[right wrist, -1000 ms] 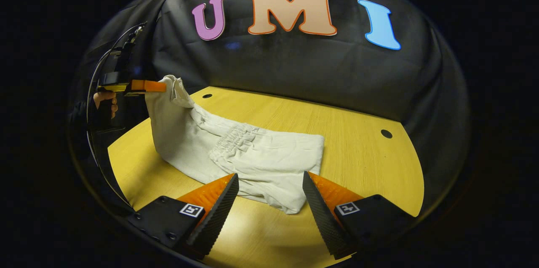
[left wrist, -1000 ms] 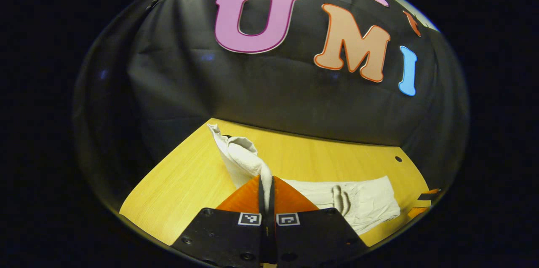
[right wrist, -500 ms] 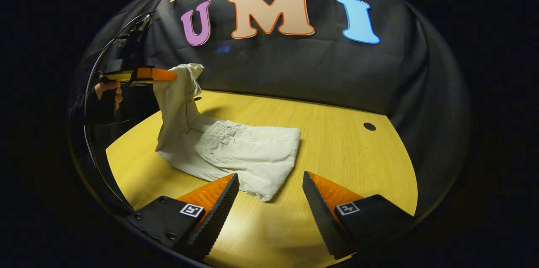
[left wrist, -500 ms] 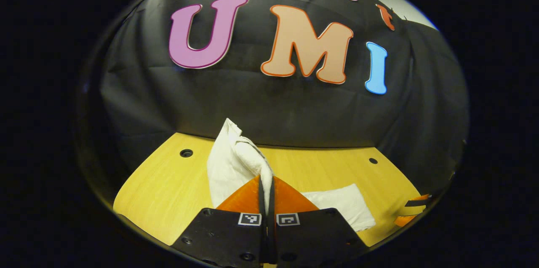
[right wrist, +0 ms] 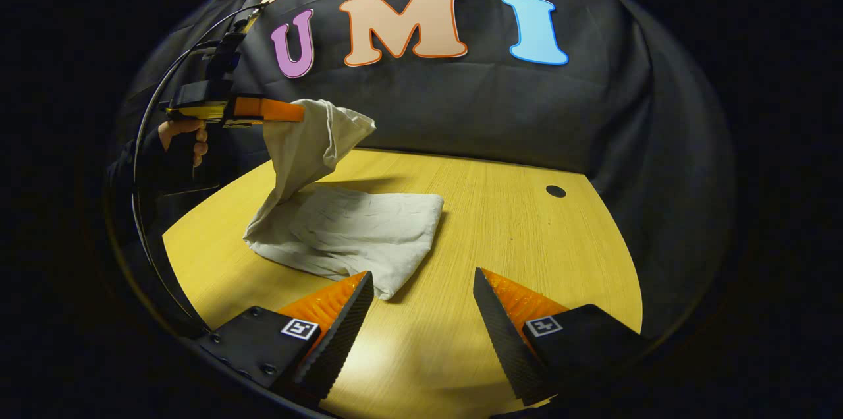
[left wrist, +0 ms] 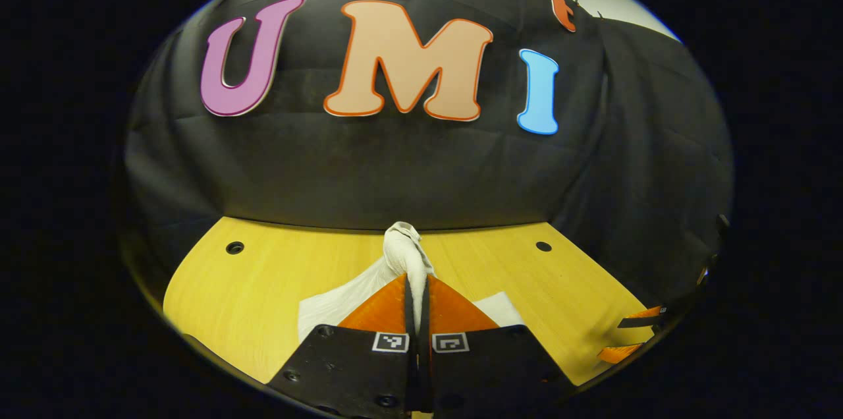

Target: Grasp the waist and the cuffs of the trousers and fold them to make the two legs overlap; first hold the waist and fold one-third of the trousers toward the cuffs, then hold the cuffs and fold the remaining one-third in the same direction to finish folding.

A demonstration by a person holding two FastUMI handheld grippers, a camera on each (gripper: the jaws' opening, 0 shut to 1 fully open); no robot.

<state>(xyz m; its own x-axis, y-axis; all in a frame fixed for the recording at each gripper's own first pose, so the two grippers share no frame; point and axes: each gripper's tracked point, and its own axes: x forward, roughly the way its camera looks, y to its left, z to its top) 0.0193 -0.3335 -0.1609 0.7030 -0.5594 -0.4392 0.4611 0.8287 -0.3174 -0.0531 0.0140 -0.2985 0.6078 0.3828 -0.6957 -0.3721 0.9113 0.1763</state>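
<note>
On the table: round yellow wood-grain tabletop (right wrist: 514, 234) with small dark holes, carrying the whole fold.
Trousers: pale cream cloth trousers (right wrist: 349, 231), lying as a folded slab left of centre; the cuff end rises from its left edge to the left gripper, likely so the last third can be laid over.
Left gripper (right wrist: 290, 111): clenched on the lifted cuff end, held high at far left; in its own view (left wrist: 417, 294) cloth bunches between its closed fingers.
Right gripper (right wrist: 421, 313): released, fingers spread, hovering near the slab's near corner, touching nothing.
Hand (right wrist: 184, 139): wrapped round the left gripper's handle.
</note>
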